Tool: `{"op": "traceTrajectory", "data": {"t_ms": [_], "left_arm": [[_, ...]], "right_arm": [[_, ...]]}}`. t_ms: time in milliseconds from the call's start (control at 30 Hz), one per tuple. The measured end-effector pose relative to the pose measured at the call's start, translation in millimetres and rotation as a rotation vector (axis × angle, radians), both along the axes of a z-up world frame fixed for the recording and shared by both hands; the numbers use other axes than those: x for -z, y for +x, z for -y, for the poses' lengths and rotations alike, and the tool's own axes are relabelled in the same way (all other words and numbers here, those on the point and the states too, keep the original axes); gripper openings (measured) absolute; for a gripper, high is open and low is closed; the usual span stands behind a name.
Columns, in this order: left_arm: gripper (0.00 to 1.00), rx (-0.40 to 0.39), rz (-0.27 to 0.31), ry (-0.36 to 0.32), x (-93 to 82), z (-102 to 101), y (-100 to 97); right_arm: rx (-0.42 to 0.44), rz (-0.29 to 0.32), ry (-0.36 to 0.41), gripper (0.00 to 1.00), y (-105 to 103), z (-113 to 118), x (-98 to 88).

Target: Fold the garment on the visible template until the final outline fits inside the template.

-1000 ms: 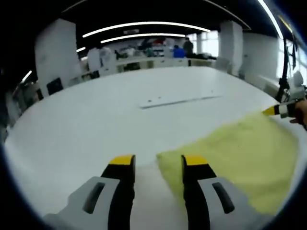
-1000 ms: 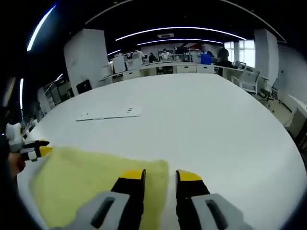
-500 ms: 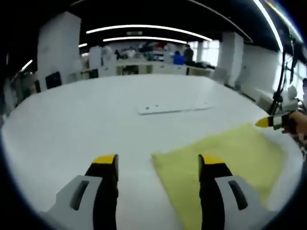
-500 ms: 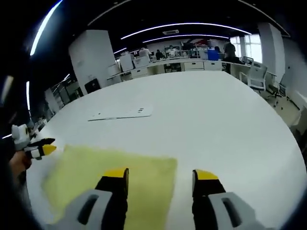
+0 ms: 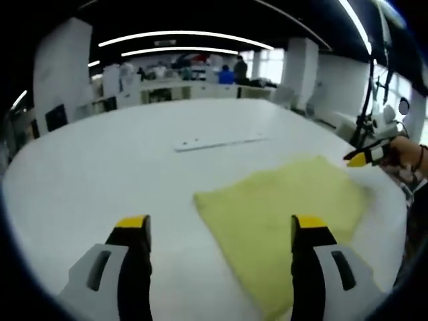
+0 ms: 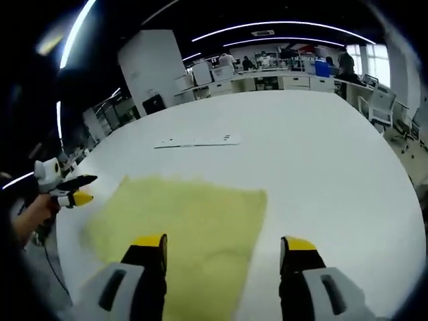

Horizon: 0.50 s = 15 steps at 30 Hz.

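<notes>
Left claw (image 5: 217,224): jaws wide apart and holding nothing, hanging above the desk at the near edge of the left gripper view; its right jaw overlaps the garment's near part, while its left jaw is over bare desk.
Right claw (image 6: 225,244): jaws wide apart and holding nothing, above the desk; its left jaw is over the garment's near edge, and its right jaw is over bare desk beside the cloth.
Garment (image 5: 284,204): a pale yellow cloth lying flat on the desk in a roughly rectangular outline, just ahead of both claws; in the right gripper view (image 6: 184,224) it spreads to the left of centre.
Desk (image 5: 100,167): broad and white, bare around the cloth.
Template (image 5: 217,142): a thin, flat white strip lying on the desk beyond the garment, well apart from it; seen also in the right gripper view (image 6: 197,141).
Far background: an office with workstations, chairs and long ceiling lights; details blurred.
</notes>
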<state>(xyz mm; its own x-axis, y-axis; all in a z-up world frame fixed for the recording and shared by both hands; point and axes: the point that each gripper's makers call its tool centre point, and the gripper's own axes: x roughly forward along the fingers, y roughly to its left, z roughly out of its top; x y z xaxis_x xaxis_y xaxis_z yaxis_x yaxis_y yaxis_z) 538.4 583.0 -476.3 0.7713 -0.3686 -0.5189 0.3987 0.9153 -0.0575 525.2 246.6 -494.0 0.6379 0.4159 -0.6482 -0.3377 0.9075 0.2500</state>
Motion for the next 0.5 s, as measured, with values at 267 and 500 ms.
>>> {"op": "traceTrajectory", "data": {"t_ms": [267, 500], "left_arm": [[0.80, 0.008, -0.017, 0.000, 2.2, -4, -25.4], [0.63, 0.000, -0.085, -0.006, 16.6, -6, -49.1]], "right_arm": [[0.000, -0.028, -0.005, 0.64, -25, 9, 1.2], [0.053, -0.061, 0.004, 0.52, -45, 21, 7.5]]}}
